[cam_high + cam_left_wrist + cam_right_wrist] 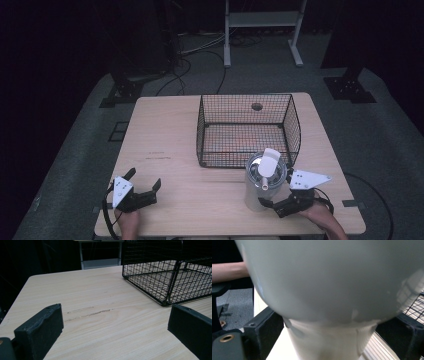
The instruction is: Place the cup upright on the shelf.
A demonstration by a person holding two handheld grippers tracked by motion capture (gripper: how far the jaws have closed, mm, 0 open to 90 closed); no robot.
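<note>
Right gripper [274, 203] is sitting at the near right edge of the table [165, 150], its jaws standing on either side of the narrow base of a white tumbler [260, 192]. In the right gripper view the tumbler [329, 290] is looming large and close, with one black jaw flanking the foot on each side; the jaws are looking parted around it, and whether the pads are actually pressing the wall cannot be told from here. The tumbler is standing upright on the wood, long axis vertical, a lid with a raised flap [269, 162] and a short straw stub [263, 184] on top. It is lying directly ahead of the right gripper and well apart from the left one, so the right hand is clearly the nearer.

Left gripper [145, 186] is resting at the near left, jaws spread wide and holding nothing; its own view is showing bare table between the two black jaws.

Farther back, the black wire basket [247, 131] is standing empty at mid-table, its front wall just behind the tumbler. In the left gripper view the basket [165, 275] is showing up and to the right.

Judgement: the coming move is turning on lifting the tumbler up and forward over the basket's near wall, keeping it vertical.
</note>
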